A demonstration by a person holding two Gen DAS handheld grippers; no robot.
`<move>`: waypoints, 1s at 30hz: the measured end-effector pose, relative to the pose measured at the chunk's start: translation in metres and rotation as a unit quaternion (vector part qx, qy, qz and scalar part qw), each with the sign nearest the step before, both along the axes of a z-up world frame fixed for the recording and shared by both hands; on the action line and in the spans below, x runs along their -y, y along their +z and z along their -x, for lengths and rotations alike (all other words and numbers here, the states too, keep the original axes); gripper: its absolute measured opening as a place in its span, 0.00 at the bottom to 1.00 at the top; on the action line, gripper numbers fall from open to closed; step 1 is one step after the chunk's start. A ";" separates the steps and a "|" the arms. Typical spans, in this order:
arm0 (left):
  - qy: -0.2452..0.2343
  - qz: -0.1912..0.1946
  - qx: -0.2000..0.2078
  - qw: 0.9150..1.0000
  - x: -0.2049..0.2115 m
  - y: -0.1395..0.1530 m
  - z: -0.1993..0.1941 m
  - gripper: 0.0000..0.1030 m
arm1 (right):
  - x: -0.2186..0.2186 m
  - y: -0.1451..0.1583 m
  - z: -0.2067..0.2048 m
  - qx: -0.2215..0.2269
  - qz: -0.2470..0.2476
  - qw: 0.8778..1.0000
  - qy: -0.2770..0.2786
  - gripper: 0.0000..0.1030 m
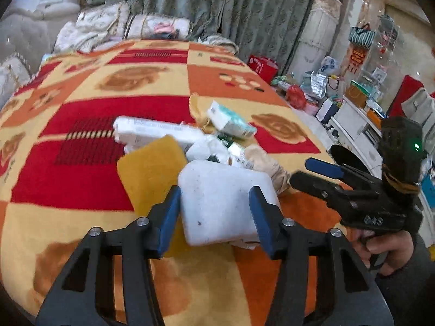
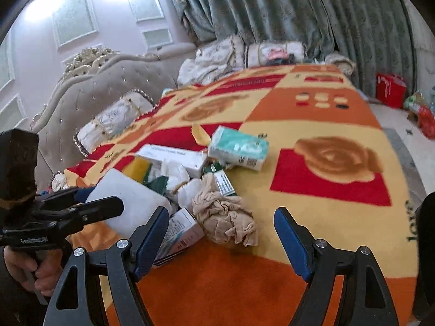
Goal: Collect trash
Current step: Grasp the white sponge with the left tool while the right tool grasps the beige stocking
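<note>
A pile of trash lies on a red, orange and yellow blanket (image 1: 81,179). My left gripper (image 1: 214,217) has its blue pads on both sides of a white foam block (image 1: 220,198), gripping it; the block also shows in the right wrist view (image 2: 127,201). A yellow sponge (image 1: 149,171) lies just left of it. Behind are a long white box (image 1: 152,131), a teal and white box (image 1: 231,121) and white tissue. My right gripper (image 2: 220,239) is open and empty, just short of a crumpled beige paper wad (image 2: 225,217), with a small box (image 2: 179,231) by its left finger.
The blanket covers a bed with pillows (image 2: 114,119) and a grey tufted headboard (image 2: 95,89) at the left. Grey curtains (image 1: 190,2) hang behind. Bags, boxes and a white cabinet (image 1: 353,125) crowd the floor to the right of the bed.
</note>
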State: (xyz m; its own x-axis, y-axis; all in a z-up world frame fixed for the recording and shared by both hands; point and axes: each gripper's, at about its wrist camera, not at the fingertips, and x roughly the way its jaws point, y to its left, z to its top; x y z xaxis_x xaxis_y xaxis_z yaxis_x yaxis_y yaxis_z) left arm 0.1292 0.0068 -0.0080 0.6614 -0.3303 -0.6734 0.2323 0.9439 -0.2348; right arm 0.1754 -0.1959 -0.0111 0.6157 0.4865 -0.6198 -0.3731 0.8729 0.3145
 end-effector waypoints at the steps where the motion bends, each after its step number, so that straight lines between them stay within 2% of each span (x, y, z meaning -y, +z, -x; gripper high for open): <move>1: 0.001 0.001 0.005 1.000 -0.001 0.001 0.002 0.45 | 0.000 -0.002 -0.002 -0.003 -0.003 1.000 -0.002 0.75; 5: 0.002 0.001 0.028 1.000 -0.003 0.010 0.010 0.37 | -0.006 -0.010 -0.018 -0.022 -0.001 1.000 -0.007 0.75; 7: -0.003 0.006 0.030 1.000 -0.003 0.012 0.012 0.36 | -0.011 -0.016 -0.025 -0.036 -0.004 0.999 -0.001 0.75; 10: -0.006 0.003 0.039 0.999 -0.003 0.014 0.015 0.35 | -0.020 -0.021 -0.030 -0.050 0.017 0.999 0.011 0.75; 12: -0.007 0.005 0.041 0.999 -0.003 0.014 0.016 0.35 | -0.025 -0.025 -0.031 -0.057 0.030 0.998 0.017 0.66; 13: -0.007 0.004 0.041 0.999 -0.003 0.014 0.016 0.35 | -0.024 -0.024 -0.030 -0.052 0.027 0.998 0.018 0.56; 15: -0.011 0.008 0.041 0.999 -0.003 0.014 0.016 0.35 | -0.024 -0.022 -0.028 -0.045 0.025 0.998 0.018 0.44; 17: -0.012 0.005 0.045 0.999 -0.001 0.014 0.017 0.36 | -0.023 -0.021 -0.026 -0.041 0.025 0.999 0.018 0.39; 23: -0.020 -0.001 0.049 0.999 0.005 0.012 0.020 0.37 | -0.015 -0.010 -0.016 -0.005 0.013 1.000 0.002 0.35; 27: -0.007 0.014 0.064 0.998 -0.002 0.017 0.021 0.34 | 0.002 0.003 -0.007 0.026 -0.021 0.999 -0.011 0.35; 30: 0.017 0.039 0.071 0.997 -0.018 0.022 0.020 0.33 | 0.016 0.011 -0.004 0.037 -0.041 0.998 -0.029 0.35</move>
